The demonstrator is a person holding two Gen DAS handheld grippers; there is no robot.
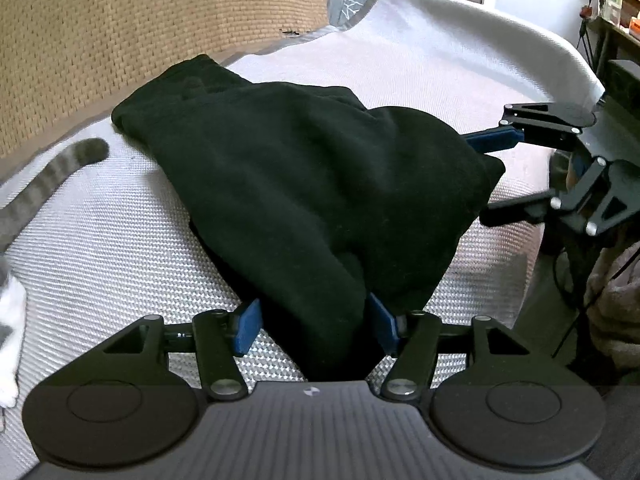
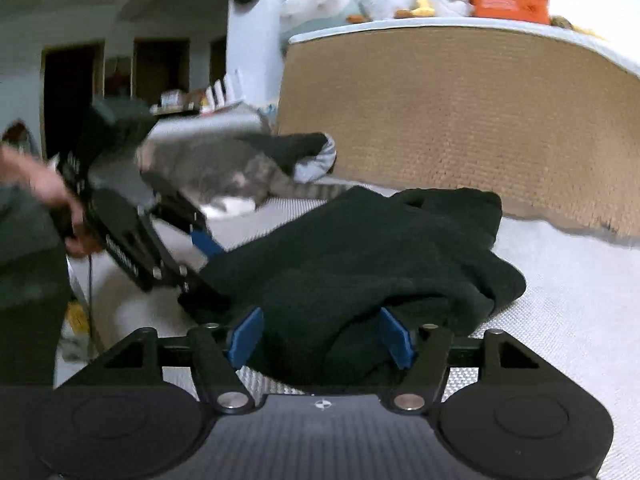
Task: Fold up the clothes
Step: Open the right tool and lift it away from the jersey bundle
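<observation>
The black garment (image 1: 304, 184) lies bunched on the white bed cover (image 1: 112, 264) near the woven headboard (image 1: 120, 40), open cover beyond its edges, with the left gripper (image 1: 312, 324) and right gripper (image 2: 320, 336) each spread wide around a fold, a grey cat (image 2: 212, 172) close by.

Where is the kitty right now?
The cat is on the bed, left in the right wrist view, behind the left gripper. Its striped tail shows at the left wrist view's left edge, beside the black garment.
</observation>
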